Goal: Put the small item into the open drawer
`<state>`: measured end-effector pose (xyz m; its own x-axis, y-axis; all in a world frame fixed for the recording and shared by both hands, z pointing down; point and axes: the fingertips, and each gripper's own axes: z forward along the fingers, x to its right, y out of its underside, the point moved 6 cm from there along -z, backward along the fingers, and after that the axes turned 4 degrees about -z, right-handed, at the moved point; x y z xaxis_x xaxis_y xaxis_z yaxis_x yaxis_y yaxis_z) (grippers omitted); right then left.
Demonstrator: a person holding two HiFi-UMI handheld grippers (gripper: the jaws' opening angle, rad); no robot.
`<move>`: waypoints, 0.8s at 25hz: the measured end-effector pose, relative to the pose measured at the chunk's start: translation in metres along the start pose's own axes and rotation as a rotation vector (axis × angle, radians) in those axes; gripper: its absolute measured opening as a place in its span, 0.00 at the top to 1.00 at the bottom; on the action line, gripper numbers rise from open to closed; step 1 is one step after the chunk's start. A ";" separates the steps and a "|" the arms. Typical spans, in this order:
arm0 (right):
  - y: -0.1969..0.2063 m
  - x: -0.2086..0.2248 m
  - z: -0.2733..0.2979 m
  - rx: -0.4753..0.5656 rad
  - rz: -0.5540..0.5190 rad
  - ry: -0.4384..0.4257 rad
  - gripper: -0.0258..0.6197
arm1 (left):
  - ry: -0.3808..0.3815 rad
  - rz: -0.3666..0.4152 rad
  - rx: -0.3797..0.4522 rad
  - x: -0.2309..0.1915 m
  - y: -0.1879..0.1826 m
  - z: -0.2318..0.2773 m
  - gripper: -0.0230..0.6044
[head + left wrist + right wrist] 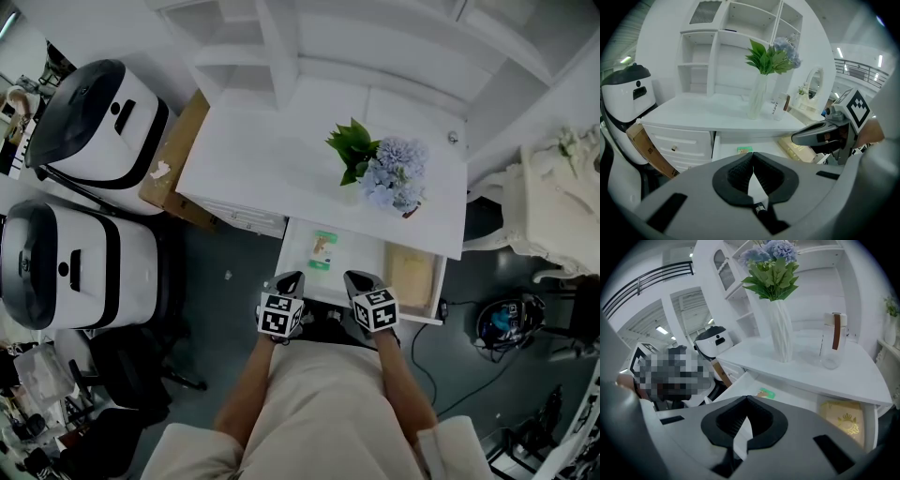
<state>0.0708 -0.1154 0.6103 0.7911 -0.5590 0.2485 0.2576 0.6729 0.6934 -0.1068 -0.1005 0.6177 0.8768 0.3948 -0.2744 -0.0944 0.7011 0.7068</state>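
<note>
Fingers (738,171) touching, left gripper (291,278), right gripper (359,278); packet (322,249) in drawer (361,258).

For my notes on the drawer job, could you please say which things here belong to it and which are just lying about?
Job: small green packet, lying in the open drawer; left gripper and right gripper, both shut and empty.
Lying about: vase of flowers, clear jar, gold box, cardboard box.

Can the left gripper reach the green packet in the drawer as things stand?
Probably yes. The drawer is pulled out, the green packet lies uncovered in its left part, and the left gripper sits at the front edge, close by. Its jaws are shut, so they'd need opening first.
</note>
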 end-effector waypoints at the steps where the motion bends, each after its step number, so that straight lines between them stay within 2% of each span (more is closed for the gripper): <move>1: 0.000 -0.001 0.000 -0.001 -0.001 -0.001 0.92 | 0.000 0.000 0.001 0.000 0.000 0.000 0.94; 20: 0.002 -0.001 0.001 -0.010 0.001 -0.014 0.92 | 0.002 0.002 0.003 0.000 0.000 0.000 0.94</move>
<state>0.0696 -0.1138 0.6124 0.7836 -0.5648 0.2588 0.2620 0.6781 0.6866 -0.1065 -0.1003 0.6178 0.8755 0.3976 -0.2746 -0.0950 0.6988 0.7090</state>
